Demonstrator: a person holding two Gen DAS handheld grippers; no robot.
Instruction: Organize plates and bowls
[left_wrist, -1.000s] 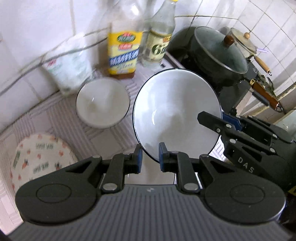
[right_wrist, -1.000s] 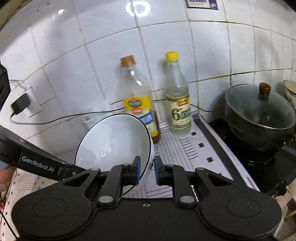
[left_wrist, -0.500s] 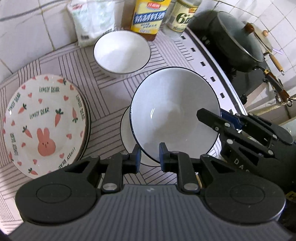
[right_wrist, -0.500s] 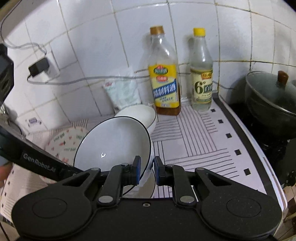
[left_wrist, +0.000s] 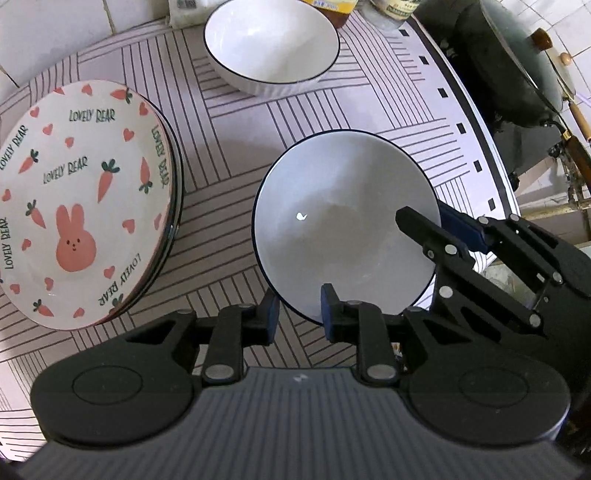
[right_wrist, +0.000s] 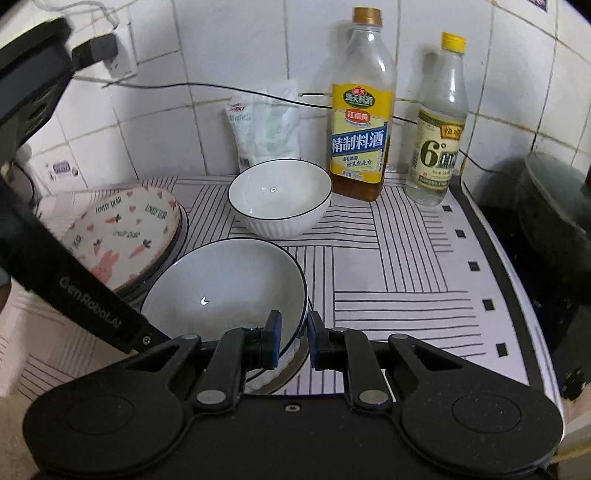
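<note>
Near bowl: a wide white ceramic bowl with a thin dark rim (left_wrist: 343, 225) sits low over the striped mat, held at two points on its rim; the right wrist view shows it (right_wrist: 225, 291) with a ribbed white outer wall and what looks like another dish edge just beneath it.
Left gripper (left_wrist: 297, 314): its blue-padded fingers straddle the bowl's rim at 6 o'clock, one pad outside and one inside, with a gap between pads and rim, so whether they press the rim I cannot tell.
Right gripper (right_wrist: 293, 339): its pads sit either side of the bowl's rim at 4 o'clock, standing a little apart from it; in the left wrist view it reaches in at 3 o'clock of the bowl.
Far bowl: a smaller white ribbed bowl with a dark rim (right_wrist: 279, 197) stands upright at 12 o'clock from the held bowl, well apart.
Plates: a stack of cream plates printed with a pink rabbit, carrots and hearts (left_wrist: 79, 199) lies at 9 o'clock, near the held bowl but not touching.
Mat: a white mat with black line blocks (right_wrist: 388, 269) covers the counter.
Back wall: a yellow-labelled cooking wine bottle (right_wrist: 362, 110), a clear bottle with a yellow cap (right_wrist: 439, 125) and a white plastic packet (right_wrist: 264, 125) stand against the tiles.
Stove side: a dark lidded pot (left_wrist: 513, 70) sits at 2 o'clock.
</note>
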